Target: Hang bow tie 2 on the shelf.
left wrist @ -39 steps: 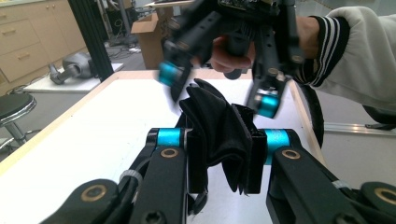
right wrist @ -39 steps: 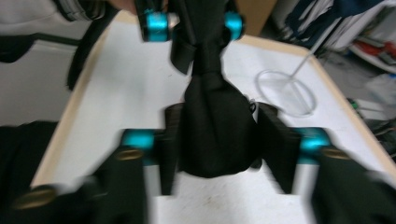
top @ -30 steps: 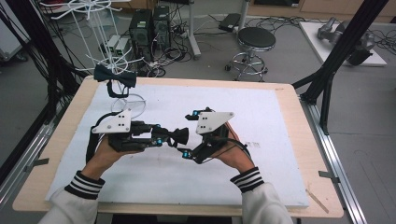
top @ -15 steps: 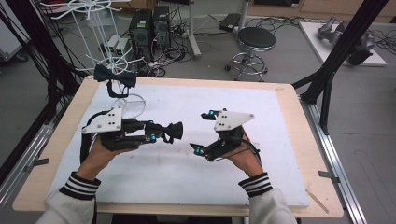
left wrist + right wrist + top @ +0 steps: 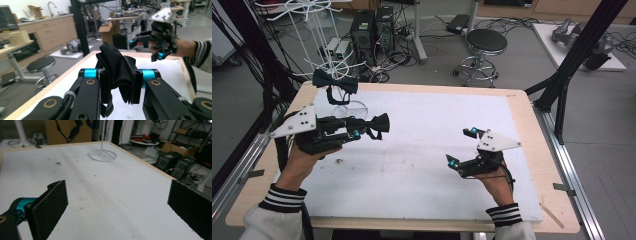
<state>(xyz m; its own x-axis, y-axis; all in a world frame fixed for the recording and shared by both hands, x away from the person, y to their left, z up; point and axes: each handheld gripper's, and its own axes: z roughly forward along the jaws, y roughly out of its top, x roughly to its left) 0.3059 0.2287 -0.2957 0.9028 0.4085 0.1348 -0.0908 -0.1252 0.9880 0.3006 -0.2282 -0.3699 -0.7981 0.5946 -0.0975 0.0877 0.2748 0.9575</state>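
The person's left gripper (image 5: 362,131) hovers over the left part of the bench (image 5: 522,107), pointing toward the middle, and it pinches a black bow tie (image 5: 378,123) by its centre. In the left gripper view the dark folded fabric of the bow tie (image 5: 117,68) sits squeezed between the two black jaws, with a bit of strap hanging down below them. The tie is clear of the white sheet (image 5: 427,150) that covers the benchtop, held up in the air at the gripper's tip.

The right gripper (image 5: 460,148) is well apart from it, over the right part of the bench, low above the sheet and angled toward the left. Its jaws are spread wide with nothing between them; in the right gripper view the two felt-like pads (image 5: 51,206) stand far apart over bare white surface.

At the far left corner of the bench stands a white wire rack (image 5: 319,55) on a ring base. A second black bow tie (image 5: 334,81) hangs from one of its arms, just beyond the left gripper. The rack's ring base (image 5: 102,155) shows on the sheet in the right gripper view too.
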